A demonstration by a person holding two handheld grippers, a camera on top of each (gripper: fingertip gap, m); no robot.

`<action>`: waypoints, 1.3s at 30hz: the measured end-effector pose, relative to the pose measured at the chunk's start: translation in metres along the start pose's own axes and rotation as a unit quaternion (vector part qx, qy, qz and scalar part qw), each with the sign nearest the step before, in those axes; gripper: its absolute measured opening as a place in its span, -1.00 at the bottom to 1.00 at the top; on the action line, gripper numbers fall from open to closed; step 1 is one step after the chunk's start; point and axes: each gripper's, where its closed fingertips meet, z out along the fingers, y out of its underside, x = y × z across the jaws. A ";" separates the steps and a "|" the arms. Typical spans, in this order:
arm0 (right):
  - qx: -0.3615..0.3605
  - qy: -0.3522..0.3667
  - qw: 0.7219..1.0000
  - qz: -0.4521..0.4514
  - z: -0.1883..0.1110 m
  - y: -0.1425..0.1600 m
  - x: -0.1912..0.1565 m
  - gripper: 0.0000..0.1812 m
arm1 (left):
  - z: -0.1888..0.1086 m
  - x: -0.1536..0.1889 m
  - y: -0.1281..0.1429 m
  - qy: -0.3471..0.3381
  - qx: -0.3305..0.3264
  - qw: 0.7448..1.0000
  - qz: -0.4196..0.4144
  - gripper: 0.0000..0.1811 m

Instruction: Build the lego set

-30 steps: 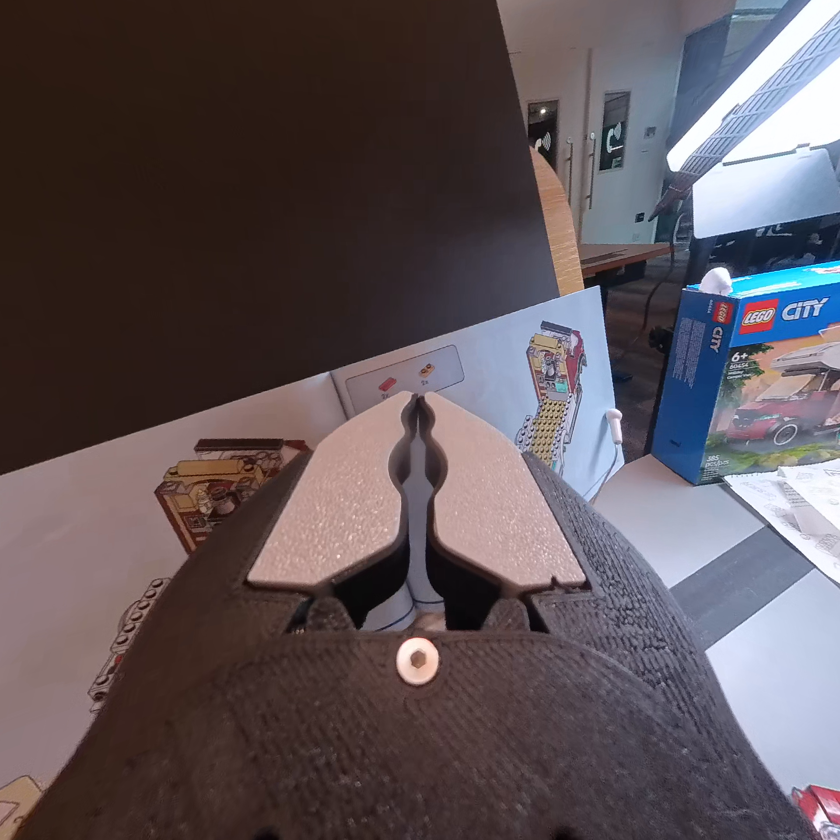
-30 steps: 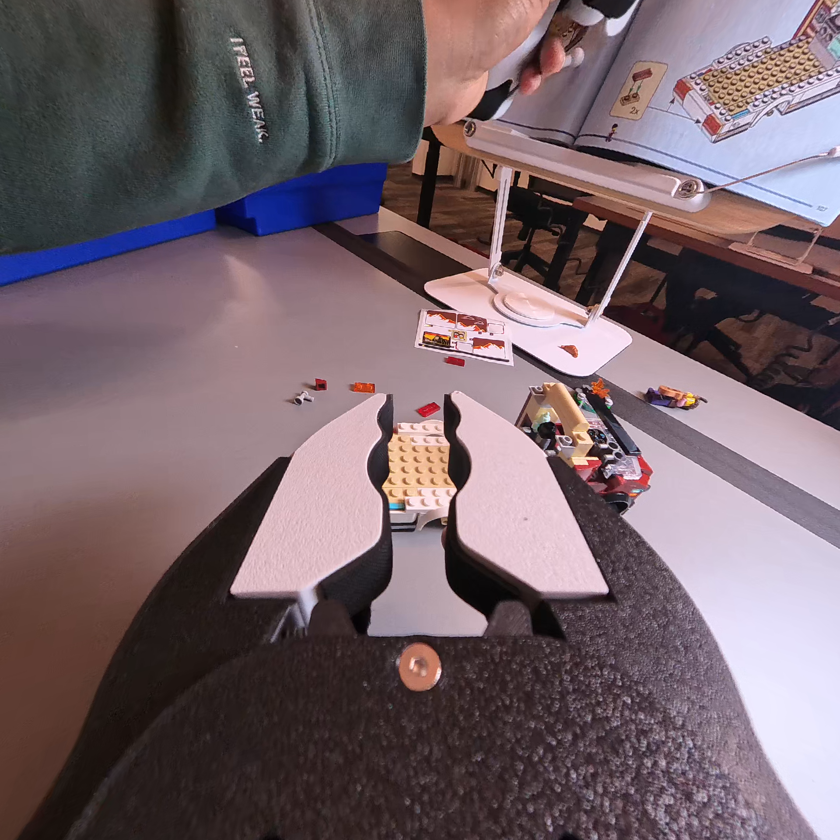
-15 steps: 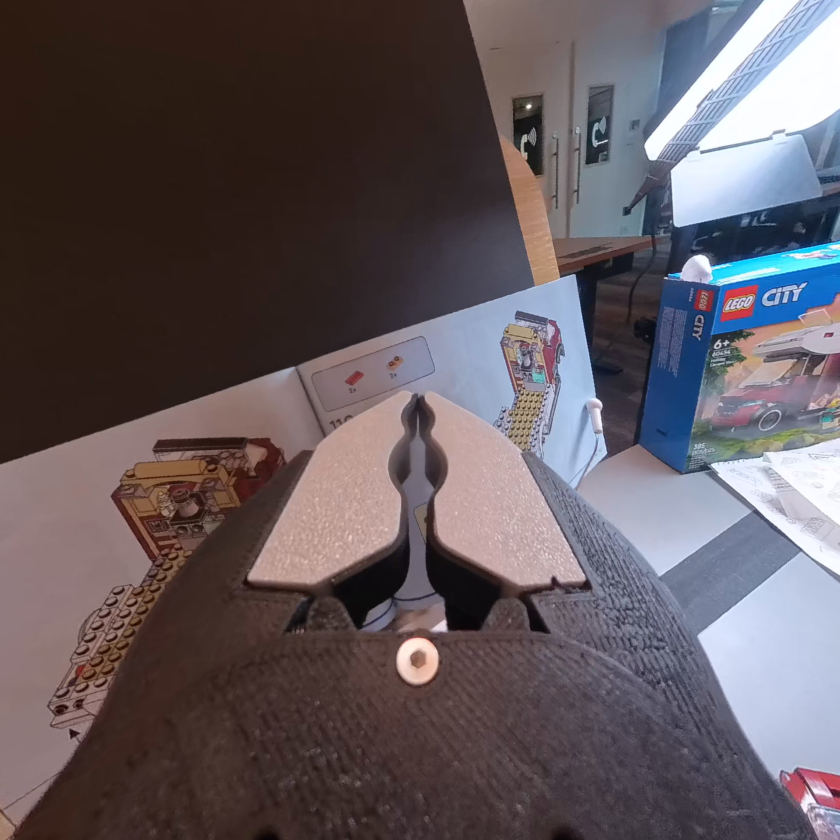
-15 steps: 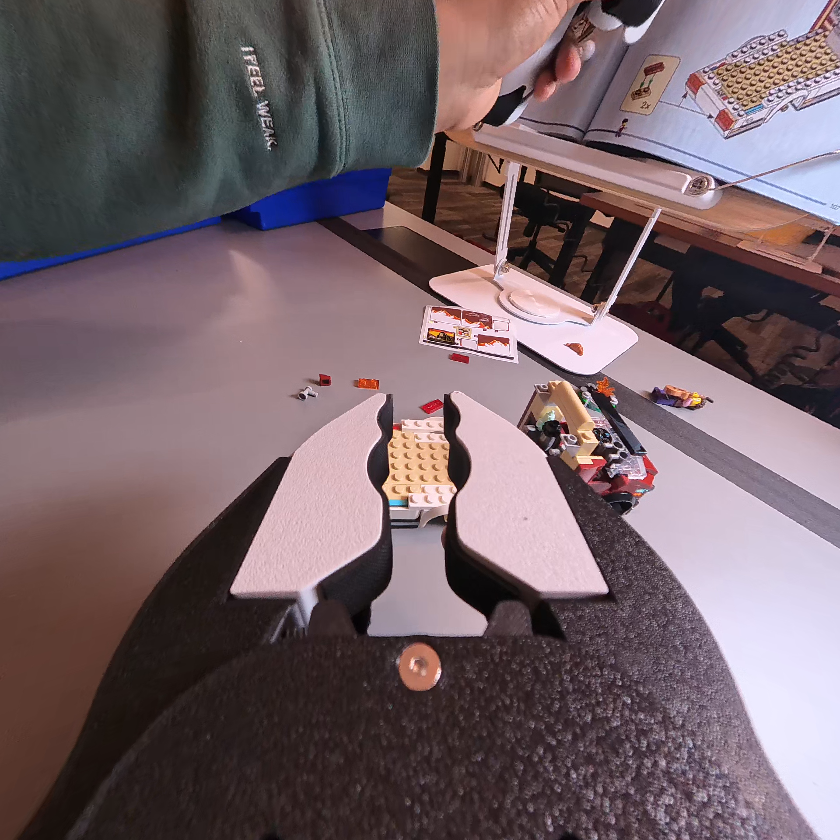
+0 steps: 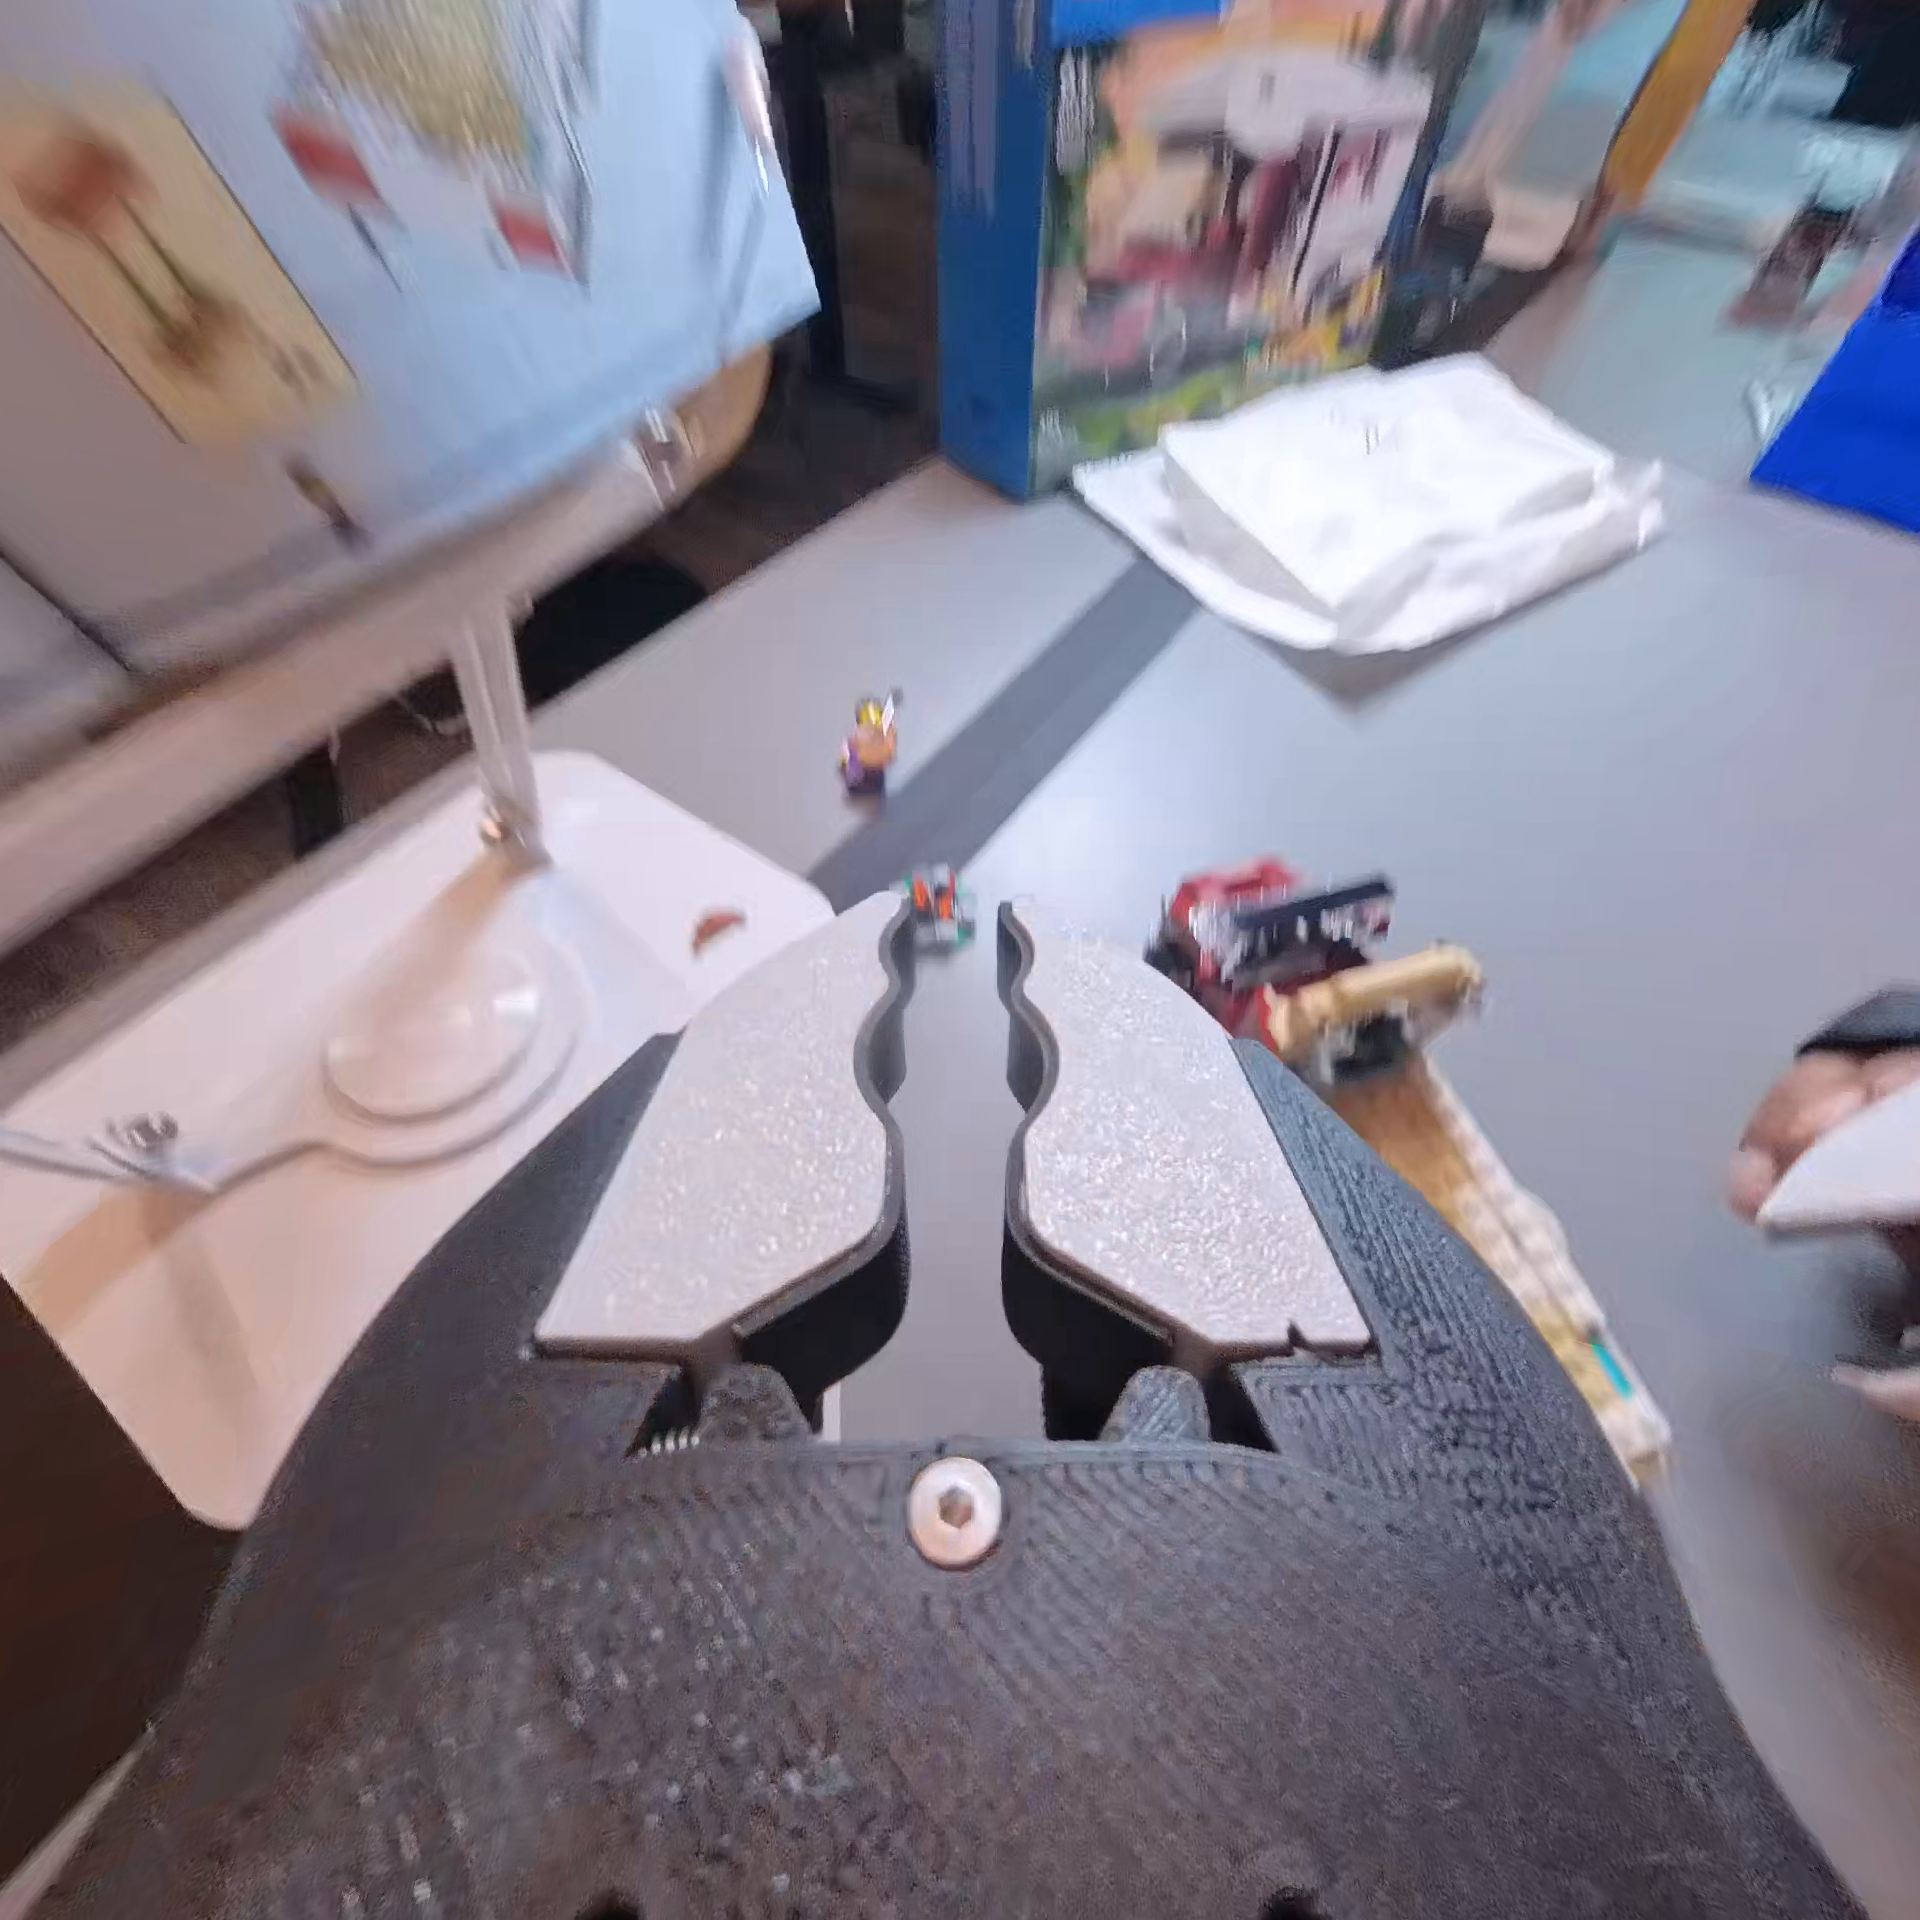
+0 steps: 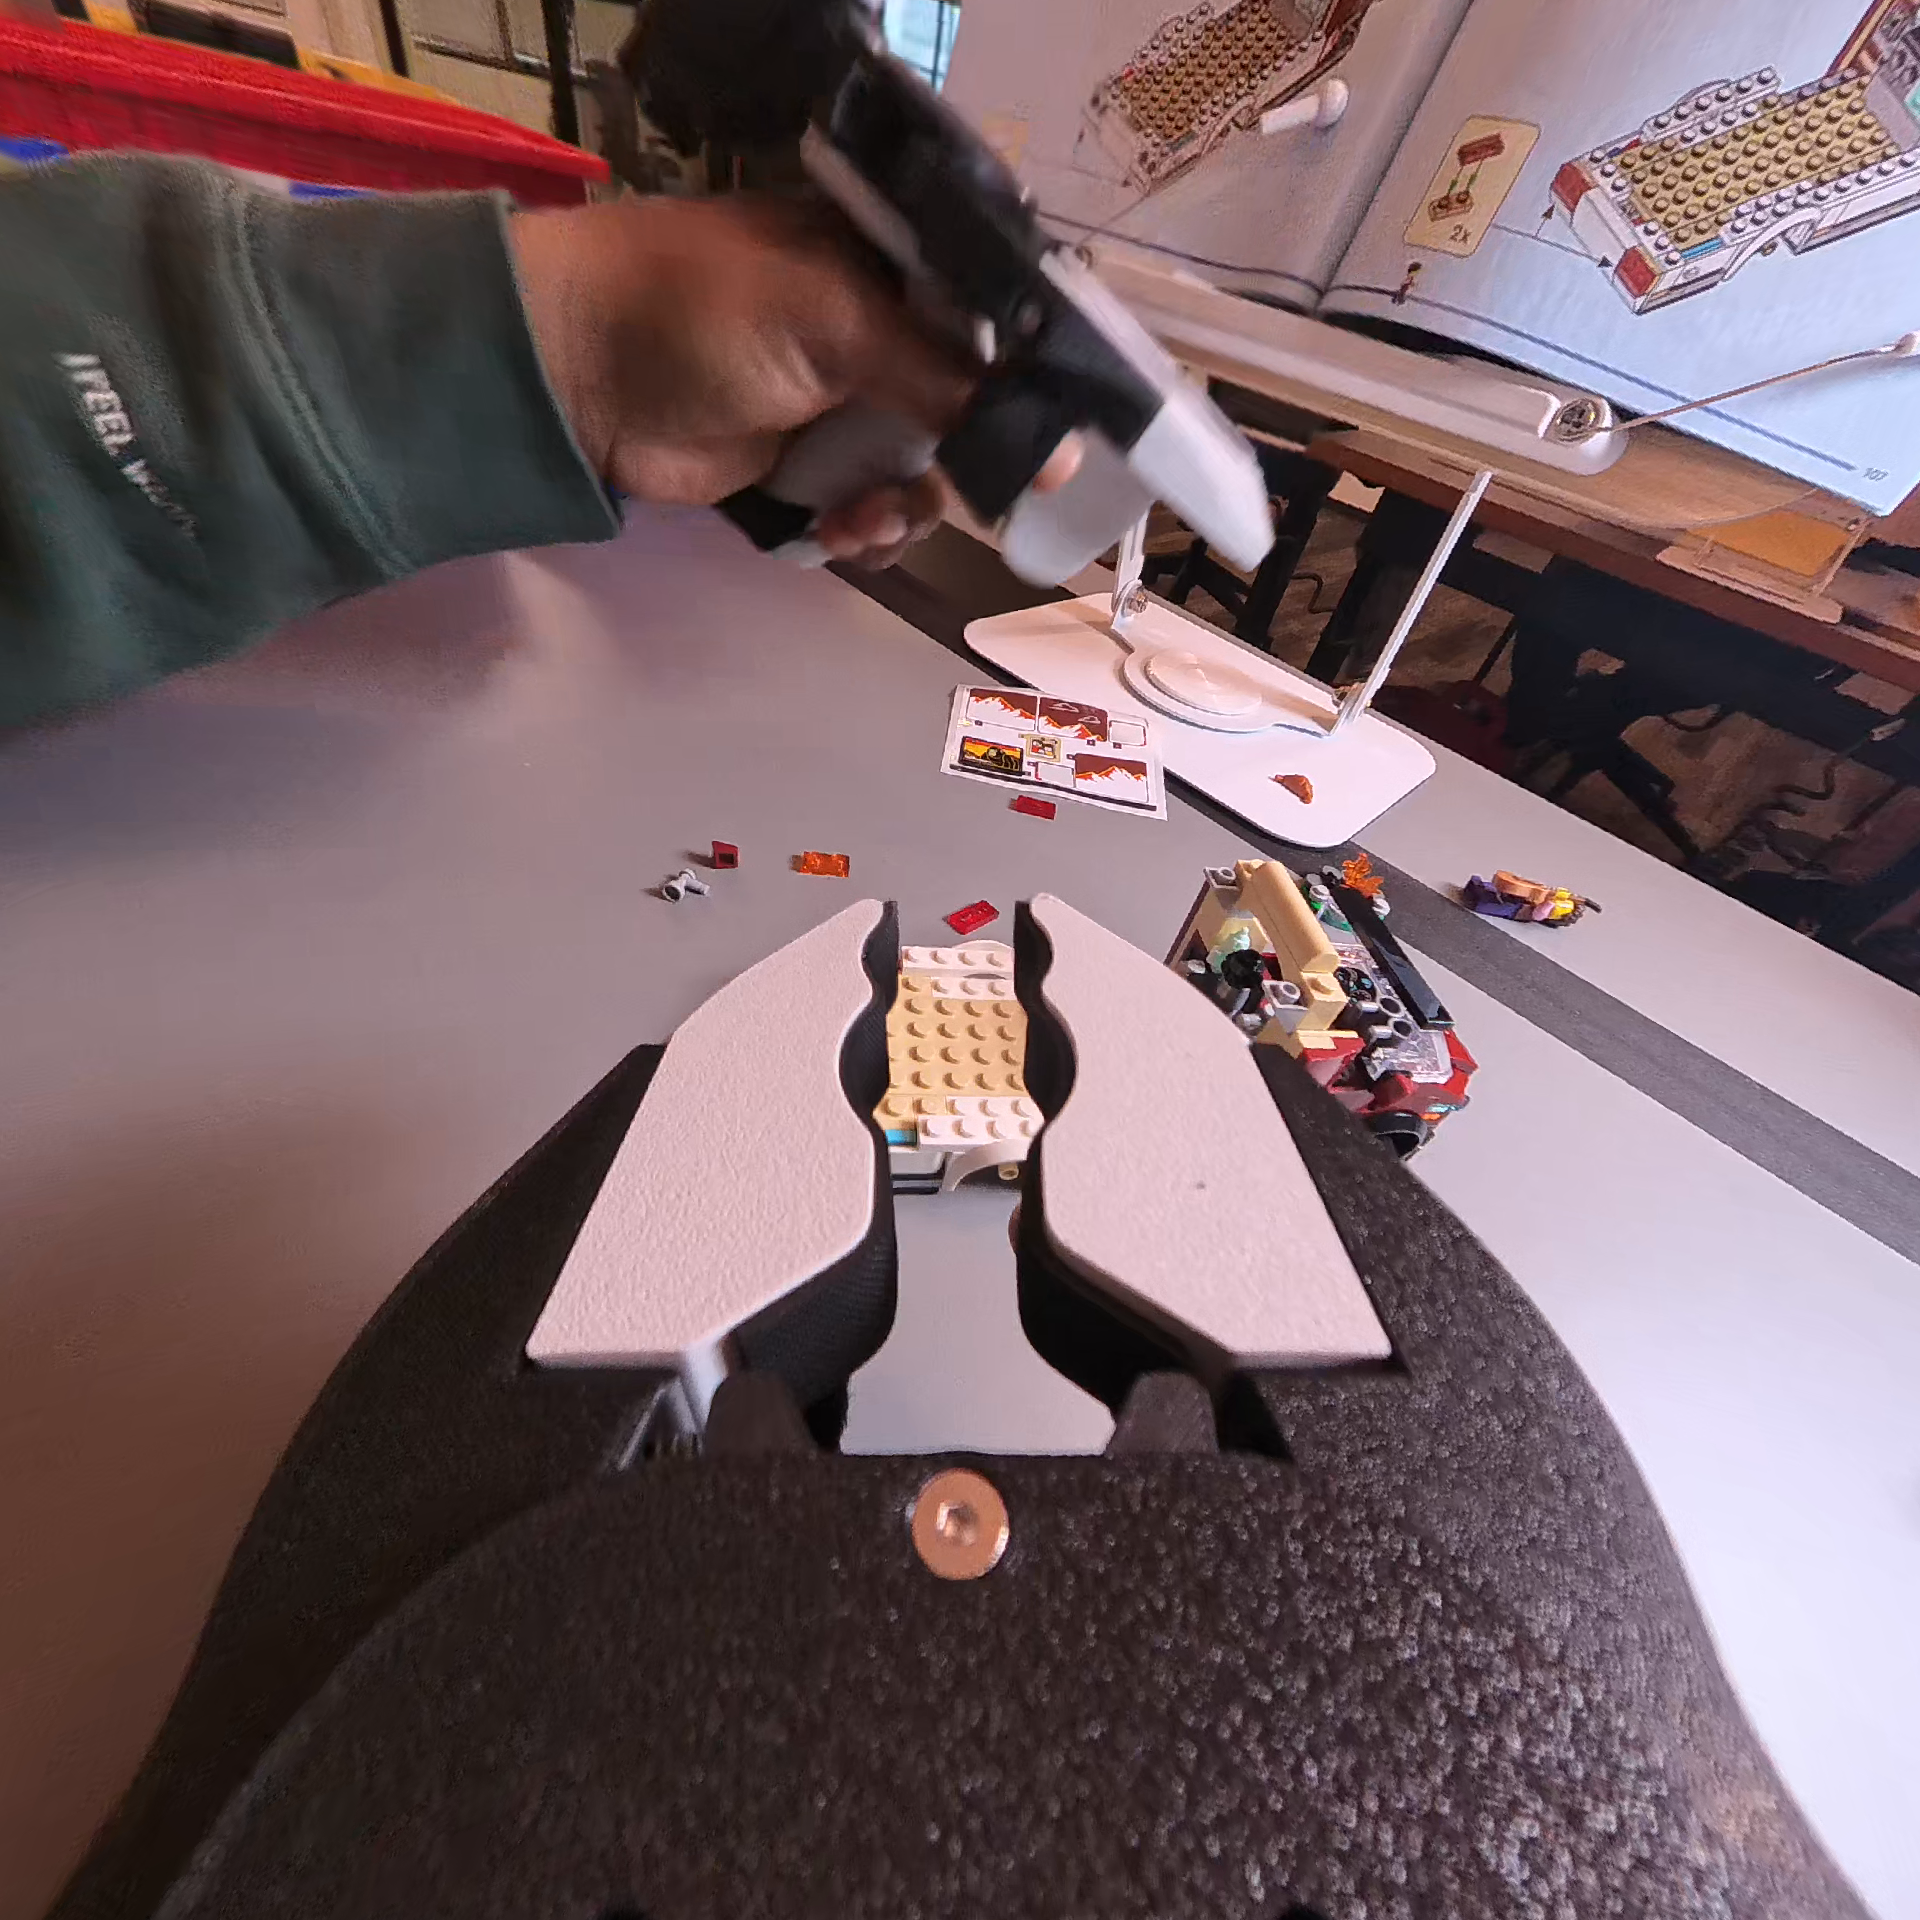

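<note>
1. Swinging away from the instruction booklet it faced half a second ago, the left tongs now point down at the worktop, slightly parted and holding nothing; that view is smeared with motion.
2. Right tongs are unchanged, parted around a tan-and-white studded plate assembly on the worktop. Whether the pads actually press its sides cannot be told.
3. Risk, as a judgement: the left tongs travelling fast could clip the half-built red vehicle beside the plate, or scatter loose pieces.
4. Risk: small flat pieces lie near the tongs' tips; a sweep could flick them off the worktop edge.
5. Risk: if the right tongs' hold is loose, pressing a piece onto the plate could tip or skid it.
6. Count, right view: one plate assembly, one vehicle, one sticker sheet, one booklet stand with a brown piece on its base.
7. Loose pieces: three red ones, one orange, one grey, one purple-and-yellow cluster.
8. Left view adds one set box and one stack of white bags, both blurred.
</note>
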 end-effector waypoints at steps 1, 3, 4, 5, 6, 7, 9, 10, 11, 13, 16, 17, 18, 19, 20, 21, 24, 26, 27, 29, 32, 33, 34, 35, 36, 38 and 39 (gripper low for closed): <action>-0.001 0.001 1.000 0.002 0.000 0.001 0.000 -0.77 | 0.001 0.002 0.023 0.003 -0.038 0.999 0.004 -0.81; -0.001 0.000 1.000 0.005 -0.001 0.001 -0.001 -0.77 | 0.000 0.009 0.067 0.021 -0.113 0.993 0.018 -0.73; -0.001 0.000 1.000 0.004 -0.001 0.001 -0.002 -0.77 | -0.002 0.017 0.084 0.044 -0.141 0.989 0.028 -0.73; -0.001 0.001 1.000 0.003 -0.001 0.001 -0.002 -0.77 | -0.004 0.025 0.097 0.065 -0.158 0.984 0.043 -0.73; -0.002 0.002 1.000 0.000 -0.001 0.001 -0.003 -0.77 | -0.006 0.032 0.106 0.081 -0.169 0.981 0.059 -0.73; -0.003 0.002 1.000 -0.002 -0.001 0.001 -0.003 -0.77 | -0.008 0.039 0.114 0.096 -0.177 0.977 0.073 -0.74; -0.005 0.004 1.000 -0.002 0.000 0.002 -0.002 -0.77 | -0.011 0.051 0.124 0.132 -0.193 0.969 0.077 -0.72; -0.005 0.004 1.000 -0.001 0.000 0.003 -0.002 -0.77 | -0.010 0.053 0.127 0.141 -0.198 0.967 0.073 -0.72; -0.006 0.005 1.000 0.000 0.000 0.003 -0.001 -0.77 | -0.008 0.053 0.129 0.141 -0.204 0.966 0.071 -0.71; -0.007 0.008 1.000 0.001 0.000 0.004 0.000 -0.77 | -0.006 0.054 0.133 0.155 -0.213 0.962 0.072 -0.70; -0.007 0.011 1.000 0.001 -0.001 0.004 0.002 -0.77 | -0.002 0.054 0.133 0.171 -0.210 0.960 0.070 -0.73; -0.008 0.011 1.000 0.001 -0.001 0.004 0.002 -0.77 | -0.002 0.054 0.133 0.173 -0.213 0.959 0.073 -0.74; -0.009 0.011 1.000 0.002 -0.001 0.005 0.002 -0.77 | -0.002 0.054 0.133 0.175 -0.217 0.957 0.079 -0.74; -0.010 0.011 1.000 0.002 -0.001 0.005 0.003 -0.77 | -0.002 0.054 0.133 0.175 -0.220 0.956 0.087 -0.76; -0.011 0.010 1.000 0.002 -0.001 0.006 0.003 -0.77 | -0.002 0.054 0.133 0.176 -0.223 0.954 0.097 -0.78; -0.011 0.010 1.000 0.002 0.000 0.006 0.003 -0.77 | -0.002 0.055 0.134 0.175 -0.225 0.953 0.107 -0.77; -0.013 0.008 1.000 0.003 0.000 0.007 0.003 -0.77 | -0.001 0.057 0.134 0.176 -0.228 0.949 0.128 -0.81; -0.015 0.007 1.000 0.002 0.001 0.008 0.002 -0.77 | -0.001 0.058 0.134 0.178 -0.228 0.948 0.130 -0.81; -0.016 0.006 1.000 0.000 0.001 0.008 0.002 -0.77 | -0.001 0.058 0.134 0.179 -0.229 0.948 0.130 -0.81; -0.017 0.006 1.000 -0.002 0.001 0.009 0.002 -0.77 | 0.000 0.058 0.133 0.179 -0.229 0.947 0.134 -0.82; -0.018 0.007 1.000 -0.005 0.001 0.009 0.001 -0.77 | 0.000 0.059 0.133 0.172 -0.222 0.949 0.140 -0.82; -0.018 0.007 1.000 -0.007 0.001 0.009 0.002 -0.77 | -0.001 0.060 0.133 0.170 -0.220 0.950 0.141 -0.82; -0.018 0.009 1.000 -0.008 0.000 0.009 0.002 -0.77 | -0.005 0.062 0.132 0.169 -0.215 0.952 0.138 -0.82; -0.016 0.011 1.000 -0.010 0.000 0.008 0.003 -0.77 | -0.010 0.066 0.127 0.173 -0.200 0.956 0.130 -0.82; -0.015 0.013 1.000 -0.012 -0.001 0.007 0.004 -0.77 | -0.017 0.072 0.121 0.178 -0.183 0.959 0.121 -0.82; -0.011 0.018 1.000 -0.013 -0.003 0.005 0.007 -0.77 | -0.034 0.087 0.114 0.182 -0.164 0.963 0.110 -0.82; -0.010 0.019 1.000 -0.011 -0.003 0.005 0.008 -0.77 | -0.042 0.097 0.114 0.182 -0.165 0.963 0.107 -0.83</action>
